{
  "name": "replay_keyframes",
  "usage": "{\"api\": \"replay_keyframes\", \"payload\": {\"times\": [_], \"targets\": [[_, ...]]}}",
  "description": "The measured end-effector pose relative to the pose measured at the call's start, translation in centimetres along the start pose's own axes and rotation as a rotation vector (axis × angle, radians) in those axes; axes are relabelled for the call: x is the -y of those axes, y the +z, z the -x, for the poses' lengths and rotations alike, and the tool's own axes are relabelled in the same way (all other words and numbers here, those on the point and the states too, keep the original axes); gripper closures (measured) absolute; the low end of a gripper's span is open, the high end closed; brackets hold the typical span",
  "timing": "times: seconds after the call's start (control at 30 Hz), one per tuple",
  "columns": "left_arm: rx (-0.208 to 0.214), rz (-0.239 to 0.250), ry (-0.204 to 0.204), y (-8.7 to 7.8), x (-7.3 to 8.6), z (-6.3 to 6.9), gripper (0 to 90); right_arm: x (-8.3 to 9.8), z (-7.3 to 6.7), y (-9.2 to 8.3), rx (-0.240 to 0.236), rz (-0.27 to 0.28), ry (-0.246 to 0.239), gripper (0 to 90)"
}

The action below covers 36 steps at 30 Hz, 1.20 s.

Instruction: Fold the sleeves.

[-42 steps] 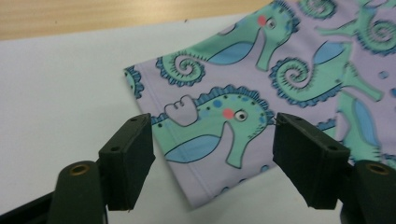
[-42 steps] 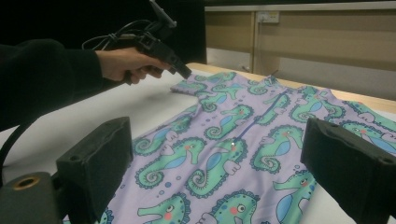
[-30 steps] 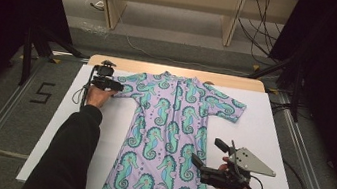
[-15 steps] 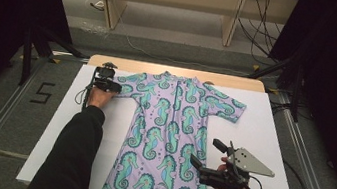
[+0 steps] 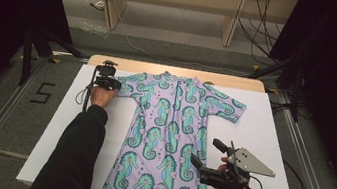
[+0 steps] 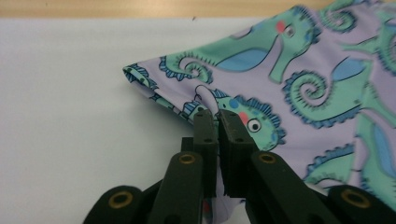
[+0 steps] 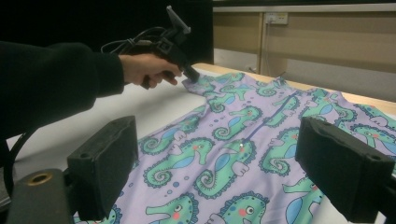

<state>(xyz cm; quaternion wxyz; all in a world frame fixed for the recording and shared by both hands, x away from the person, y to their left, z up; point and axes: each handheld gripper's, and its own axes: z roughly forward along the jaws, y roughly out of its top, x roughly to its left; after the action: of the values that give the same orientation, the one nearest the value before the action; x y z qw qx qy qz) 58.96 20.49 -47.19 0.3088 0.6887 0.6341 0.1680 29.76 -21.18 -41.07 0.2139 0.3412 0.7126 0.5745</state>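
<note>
Left gripper view is showing the left claw (image 6: 218, 116) closing, now pinching the suit's (image 6: 299, 70) sleeve. Right claw (image 5: 207, 157) is hovering wide open beside the suit on the table (image 5: 276, 136)

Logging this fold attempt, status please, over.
Left tool just closed on the suit's sleeve. Right tool open above the seahorse suit, holding nothing. Nothing in the way.

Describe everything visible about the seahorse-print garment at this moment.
The garment is a small short-sleeved one-piece of thin, stretchy-looking lilac fabric printed with green and blue seahorses, with a zip down its middle. It lies flat and spread on the white table, neck toward the far edge, legs toward the person. The left gripper has just closed its fingers on the hem of one sleeve. The right gripper, open, hovers beside its lower part.
</note>
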Motion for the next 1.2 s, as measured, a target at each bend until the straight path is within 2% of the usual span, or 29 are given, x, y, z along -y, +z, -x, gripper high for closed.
{"api": "replay_keyframes", "payload": {"times": [0.07, 0.13, 0.2, 0.23, 0.27, 0.37, 0.47, 0.7, 0.83, 0.93, 0.97, 1.07, 1.2], "targets": [[0.018, 0.018, 0.005, -0.5, -0.4, 0.4, 86.1, 0.0, 0.0, 0.0, 0.001, 0.0, -0.001, 14.3], [0.03, 0.035, 0.031, -1.1, -1.0, 1.0, 86.1, 0.0, 0.0, 0.0, 0.001, 0.0, 0.001, 14.3], [0.037, 0.055, 0.071, -1.8, -1.6, 1.8, 86.1, 0.0, 0.0, 0.0, 0.003, -0.001, -0.002, 14.4], [0.046, 0.075, 0.11, -2.4, -2.2, 2.7, 86.1, 0.0, 0.0, 0.0, 0.002, -0.002, 0.0, 14.4], [0.046, 0.075, 0.11, -2.4, -2.2, 2.7, 86.1, 0.0, 0.0, 0.0, 0.002, -0.002, 0.0, 14.4], [0.057, 0.089, 0.203, -3.0, -3.0, 4.3, 86.1, 0.0, 0.0, 0.0, 0.001, -0.001, 0.0, 14.4], [0.057, 0.078, 0.301, -3.2, -3.4, 5.9, 85.8, 0.0, 0.0, 0.0, 0.0, -0.004, 0.001, 14.4], [0.104, 0.075, 0.411, -3.1, -3.7, 9.1, 85.7, 0.0, 0.1, 0.0, 0.0, -0.004, 0.0, 14.4], [0.123, 0.062, 0.5, -3.0, -3.4, 10.9, 85.6, 0.0, 0.1, -0.1, -0.001, -0.004, 0.002, 14.4], [0.158, 0.057, 0.557, -3.1, -3.2, 12.1, 85.5, 0.0, 0.1, -0.1, -0.001, -0.003, 0.001, 14.4], [0.169, 0.052, 0.593, -3.2, -3.0, 12.6, 85.5, 0.0, 0.1, -0.1, -0.001, -0.003, 0.001, 14.4], [0.181, 0.028, 0.696, -3.3, -2.3, 13.5, 85.2, 0.0, 0.1, -0.1, 0.001, -0.003, 0.004, 14.4], [0.21, -0.018, 0.754, -3.2, -1.4, 14.0, 85.0, 0.0, 0.1, -0.1, -0.002, -0.004, 0.001, 14.5]]}}
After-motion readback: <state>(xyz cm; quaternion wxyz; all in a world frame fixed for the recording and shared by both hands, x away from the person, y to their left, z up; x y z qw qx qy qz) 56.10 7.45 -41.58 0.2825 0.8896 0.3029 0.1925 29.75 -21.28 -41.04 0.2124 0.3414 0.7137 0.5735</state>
